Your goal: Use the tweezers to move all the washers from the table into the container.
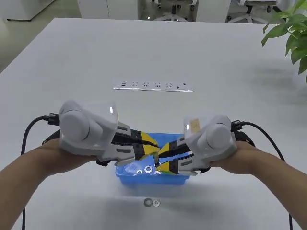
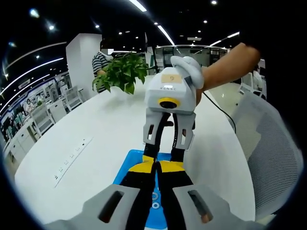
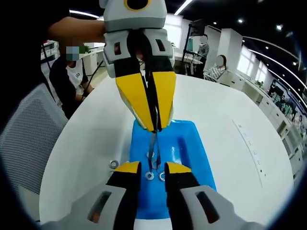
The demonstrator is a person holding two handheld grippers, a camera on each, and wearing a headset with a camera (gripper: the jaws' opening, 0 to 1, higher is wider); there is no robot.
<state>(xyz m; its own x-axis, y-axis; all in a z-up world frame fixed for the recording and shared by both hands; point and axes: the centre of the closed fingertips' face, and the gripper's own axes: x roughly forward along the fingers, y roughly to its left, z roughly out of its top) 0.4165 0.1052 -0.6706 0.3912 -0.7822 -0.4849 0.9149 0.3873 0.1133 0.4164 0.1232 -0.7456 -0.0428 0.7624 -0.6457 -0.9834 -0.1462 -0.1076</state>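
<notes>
A blue container [image 1: 178, 180] sits near the table's front edge, with three washers [image 1: 148, 169] inside it. Two more washers [image 1: 151, 203] lie on the white table just in front of it; one such washer [image 3: 114, 164] is beside the container's wall in the right gripper view. My left gripper [image 1: 152, 149] comes in from the left, its yellow jaws shut on thin metal tweezers [image 3: 153, 151]. The tweezers point down into the container [image 3: 189, 143], tips just above the washers there. My right gripper [image 1: 162, 159] faces it from the right, jaws apart, open [image 3: 153, 168].
A white power strip [image 1: 152, 86] lies across the middle of the table. A leafy plant [image 1: 292, 33] stands at the far right corner. A mesh chair [image 2: 268, 158] is beside the table, and people sit at desks behind.
</notes>
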